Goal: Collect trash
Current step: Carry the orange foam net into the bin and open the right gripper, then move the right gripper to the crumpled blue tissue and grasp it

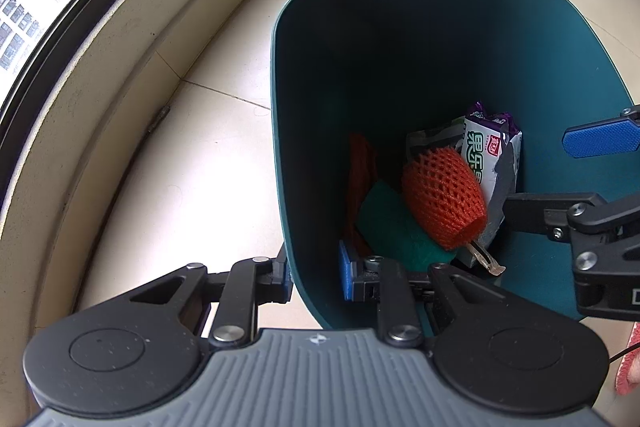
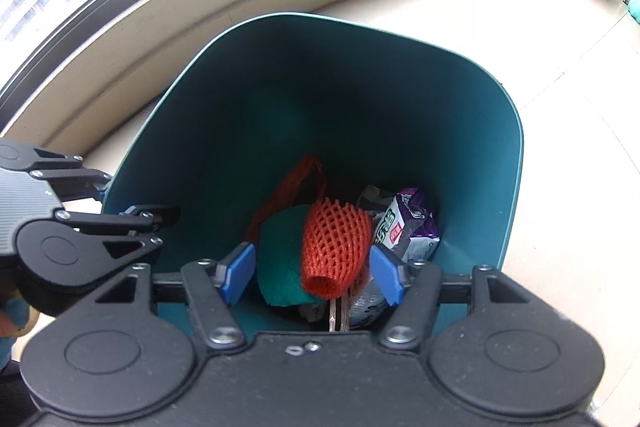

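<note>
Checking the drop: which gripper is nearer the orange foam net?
Right. The right gripper hangs open directly over the orange foam net inside the bin; the left gripper is clamped on the bin's rim, off to the side.

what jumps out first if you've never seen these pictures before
The tall dark teal plastic bin fills both views, standing on pale floor tiles by a curved window ledge. At its bottom lies a bright orange foam fruit net, next to a purple and white snack wrapper. The left gripper is clamped on the bin's near rim, while the right gripper hangs open above the trash.
</note>
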A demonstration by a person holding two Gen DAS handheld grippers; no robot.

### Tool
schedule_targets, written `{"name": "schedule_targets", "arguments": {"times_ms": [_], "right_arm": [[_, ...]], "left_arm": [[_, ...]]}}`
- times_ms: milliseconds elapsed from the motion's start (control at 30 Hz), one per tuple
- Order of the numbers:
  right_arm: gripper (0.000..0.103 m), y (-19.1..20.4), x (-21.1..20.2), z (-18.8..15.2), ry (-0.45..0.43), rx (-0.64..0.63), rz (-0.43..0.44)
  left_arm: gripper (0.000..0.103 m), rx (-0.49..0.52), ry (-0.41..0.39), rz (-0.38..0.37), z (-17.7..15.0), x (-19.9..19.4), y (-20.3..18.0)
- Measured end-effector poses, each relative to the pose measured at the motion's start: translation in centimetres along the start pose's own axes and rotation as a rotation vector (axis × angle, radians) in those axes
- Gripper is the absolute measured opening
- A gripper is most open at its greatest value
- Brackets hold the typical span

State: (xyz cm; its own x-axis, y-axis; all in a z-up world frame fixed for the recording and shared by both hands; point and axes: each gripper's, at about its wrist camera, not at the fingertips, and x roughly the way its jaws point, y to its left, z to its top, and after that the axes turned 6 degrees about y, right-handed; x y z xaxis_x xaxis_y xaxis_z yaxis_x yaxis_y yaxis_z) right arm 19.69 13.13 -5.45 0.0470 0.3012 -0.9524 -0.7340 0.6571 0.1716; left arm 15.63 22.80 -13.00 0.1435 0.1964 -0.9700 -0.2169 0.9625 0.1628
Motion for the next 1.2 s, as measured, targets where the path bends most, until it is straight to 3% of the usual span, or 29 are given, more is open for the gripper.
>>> {"name": "schedule_targets", "arguments": {"times_ms": [200, 367, 667, 900, 1200], "right_arm": [[0.074, -1.4, -4.6, -1.3, -0.064, 0.021, 0.041], [0.083, -5.0, -8.2, -3.3, -0.116, 0.095, 0.024], [0.092, -15.1, -10.5, -8.1, -0.145, 0.394, -0.063], [0.096, -22.4, -9.1, -11.7, -0.141, 0.627, -0.157], [0.099, -30.8, -3.4, -15.8, -0.080, 0.854, -0.186]], "left_arm": [[0.022, 0.002, 0.001, 0.012, -0.1, 0.1, -0.3], [0.022, -0.002, 0.008, 0.017, 0.1, 0.2, -0.5], [0.022, 0.003, 0.009, 0.039, 0.1, 0.3, -1.0], [0.022, 0.007, 0.007, 0.061, 0.1, 0.4, -1.4], [0.022, 0.015, 0.019, 0.058, 0.2, 0.8, -1.5]]}}
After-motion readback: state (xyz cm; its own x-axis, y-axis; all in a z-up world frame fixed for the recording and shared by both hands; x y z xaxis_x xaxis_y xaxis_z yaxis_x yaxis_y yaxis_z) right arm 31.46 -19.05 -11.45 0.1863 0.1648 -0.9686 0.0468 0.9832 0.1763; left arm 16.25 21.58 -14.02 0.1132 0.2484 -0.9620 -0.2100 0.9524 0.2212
